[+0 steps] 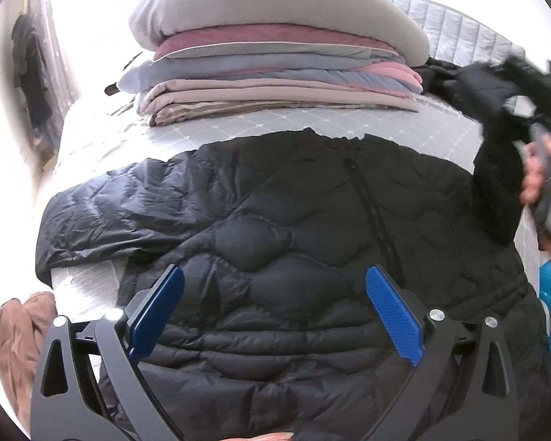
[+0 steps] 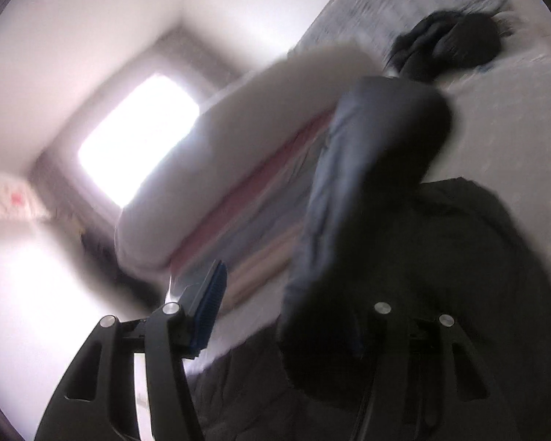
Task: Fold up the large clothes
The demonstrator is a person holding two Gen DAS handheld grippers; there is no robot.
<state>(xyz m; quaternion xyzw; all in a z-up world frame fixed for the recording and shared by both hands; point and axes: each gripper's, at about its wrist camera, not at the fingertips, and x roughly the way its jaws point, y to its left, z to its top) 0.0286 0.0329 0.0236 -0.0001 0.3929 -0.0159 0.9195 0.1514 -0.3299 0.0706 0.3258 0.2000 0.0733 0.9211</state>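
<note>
Left wrist view, lower centre: the left gripper [image 1: 274,307] hovers with jaws wide over the black quilted jacket [image 1: 275,228], spread flat on the bed [image 1: 103,143] for folding. At right, the right gripper [image 2: 294,316] lifts a dark sleeve [image 2: 367,191], apparently to fold it inward; blur hides its grip, so its state cannot be told

Left wrist view sits low and close over the black jacket [image 1: 275,220], facing the stacked bedding [image 1: 275,66]; right wrist view, blurred and tilted, shares that stack and jacket.
</note>
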